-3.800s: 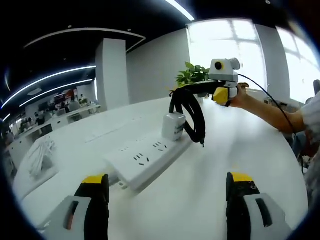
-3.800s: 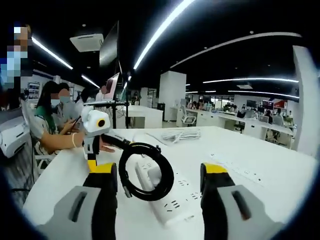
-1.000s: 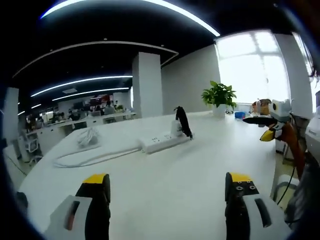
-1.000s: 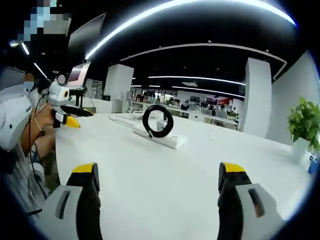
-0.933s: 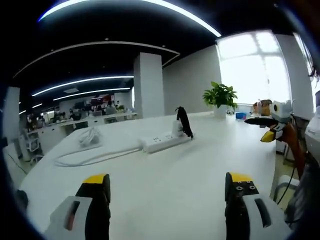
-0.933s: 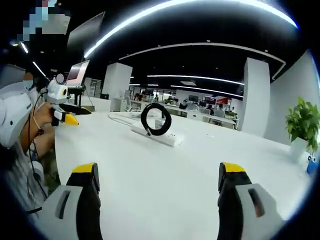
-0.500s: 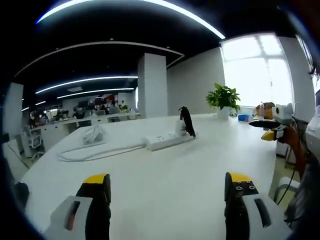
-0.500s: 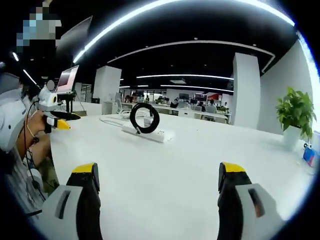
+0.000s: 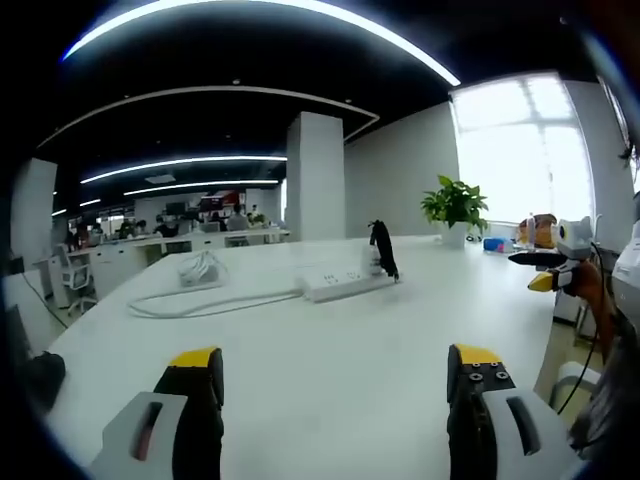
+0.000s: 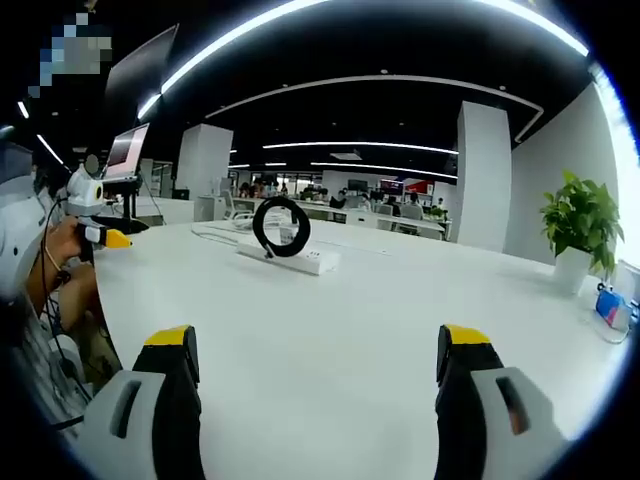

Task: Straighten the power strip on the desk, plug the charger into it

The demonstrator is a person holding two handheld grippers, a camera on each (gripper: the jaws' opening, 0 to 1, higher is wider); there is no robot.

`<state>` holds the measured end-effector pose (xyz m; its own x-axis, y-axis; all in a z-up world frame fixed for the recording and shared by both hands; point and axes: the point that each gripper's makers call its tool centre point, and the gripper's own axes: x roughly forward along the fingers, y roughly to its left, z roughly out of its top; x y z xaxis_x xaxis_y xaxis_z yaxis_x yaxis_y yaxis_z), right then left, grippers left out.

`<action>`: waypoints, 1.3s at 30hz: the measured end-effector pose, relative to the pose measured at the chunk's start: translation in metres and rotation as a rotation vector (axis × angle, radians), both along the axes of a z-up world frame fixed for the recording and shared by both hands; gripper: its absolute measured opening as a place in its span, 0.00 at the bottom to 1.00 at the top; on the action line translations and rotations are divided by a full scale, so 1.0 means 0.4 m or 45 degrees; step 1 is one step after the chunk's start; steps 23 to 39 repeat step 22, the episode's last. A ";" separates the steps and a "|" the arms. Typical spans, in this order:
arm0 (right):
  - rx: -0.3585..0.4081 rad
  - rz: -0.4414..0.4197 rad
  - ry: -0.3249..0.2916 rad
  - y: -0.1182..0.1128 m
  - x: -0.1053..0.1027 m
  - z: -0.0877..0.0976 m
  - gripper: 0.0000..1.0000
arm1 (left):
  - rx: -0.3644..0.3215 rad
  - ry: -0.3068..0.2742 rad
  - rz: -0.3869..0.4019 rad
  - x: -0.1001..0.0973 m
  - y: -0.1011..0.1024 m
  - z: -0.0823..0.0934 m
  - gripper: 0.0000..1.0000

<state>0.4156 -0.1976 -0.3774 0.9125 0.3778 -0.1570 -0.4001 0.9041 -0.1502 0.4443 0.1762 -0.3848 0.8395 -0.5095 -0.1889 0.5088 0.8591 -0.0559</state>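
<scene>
Looks finished, or close to it: strip lies flat on the desk, well out from both grippers, with the charger standing upright in the end socket and its black cord coiled in a ring above the strip. Left gripper empty, jaws spread wide, low over bare desk near the edge. Right gripper likewise released and empty, jaws wide apart, also back at the near edge. White cable trails from the strip's other end toward a loose bundle farther along the desk. Plant well off to the side, no obstacle. For the step in hand, probably a withdrawal and check: keep both grippers back and level, away from the cord ring, since a brush against it could tip the charger or drag the strip askew. Worth judging the strip's line against the desk edge from both views; appears roughly straight, though fisheye bend makes that hard to confirm. Cannot tell from this range whether the charger's prongs are fully seated. If a correction seems needed, approach low from the cable end, nudge the strip's long side with closed jaws, not the charger. Otherwise hold off and leave things as they lie.
</scene>
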 end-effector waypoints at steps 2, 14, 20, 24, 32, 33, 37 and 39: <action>0.003 -0.004 0.005 -0.001 0.001 -0.001 1.00 | -0.003 -0.004 0.002 -0.001 0.000 0.002 0.94; -0.013 -0.005 0.012 0.001 -0.003 -0.005 1.00 | 0.006 -0.002 0.002 -0.004 -0.007 0.001 0.94; -0.016 -0.012 0.011 -0.004 -0.006 -0.007 1.00 | 0.011 -0.004 -0.003 -0.004 -0.012 0.001 0.94; 0.008 0.004 -0.008 0.001 -0.009 0.002 1.00 | 0.008 -0.007 -0.006 -0.004 -0.014 0.004 0.94; 0.008 0.004 -0.008 0.001 -0.009 0.002 1.00 | 0.008 -0.007 -0.006 -0.004 -0.014 0.004 0.94; 0.008 0.004 -0.008 0.001 -0.009 0.002 1.00 | 0.008 -0.007 -0.006 -0.004 -0.014 0.004 0.94; 0.008 0.004 -0.008 0.001 -0.009 0.002 1.00 | 0.008 -0.007 -0.006 -0.004 -0.014 0.004 0.94; 0.008 0.004 -0.008 0.001 -0.009 0.002 1.00 | 0.008 -0.007 -0.006 -0.004 -0.014 0.004 0.94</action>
